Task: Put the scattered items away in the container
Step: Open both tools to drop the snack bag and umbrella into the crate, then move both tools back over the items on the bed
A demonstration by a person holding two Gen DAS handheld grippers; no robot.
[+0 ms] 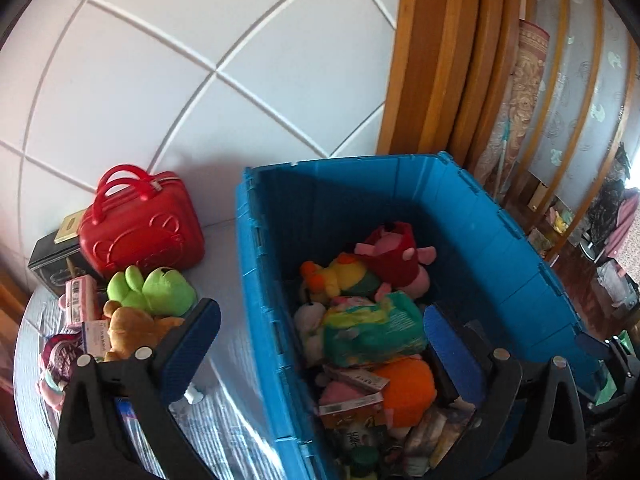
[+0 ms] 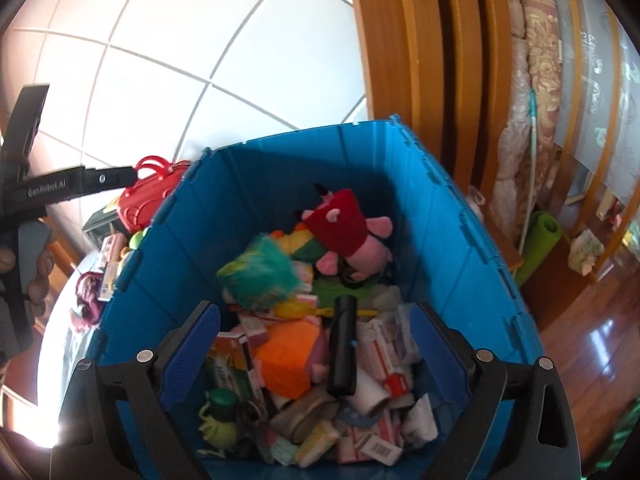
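Note:
The blue plastic bin point(image 1: 460, 216) point(image 2: 280, 168) holds plush toys, small boxes, an orange block point(image 2: 288, 360) and a teal-green pack point(image 1: 372, 328). My left gripper point(image 1: 322, 312) is open, its fingers either side of the bin's left wall, with nothing pressed between the pads. My right gripper point(image 2: 314, 312) is open above the bin. A black cylinder point(image 2: 342, 344) lies upright-tilted on the pile between its fingers, touching neither pad. In the right wrist view the teal-green pack point(image 2: 260, 276) looks blurred. Left of the bin lie a green plush point(image 1: 156, 288), a brown plush point(image 1: 128, 328) and pink boxes point(image 1: 80, 292).
A red toy case point(image 1: 140, 228) and a dark box point(image 1: 52, 260) stand by the white tiled wall behind the loose items. A wooden door frame point(image 1: 432, 60) and rolled carpets point(image 2: 536, 80) rise behind the bin. The left gripper's black body point(image 2: 60, 188), held by a hand point(image 2: 36, 264), shows at the left.

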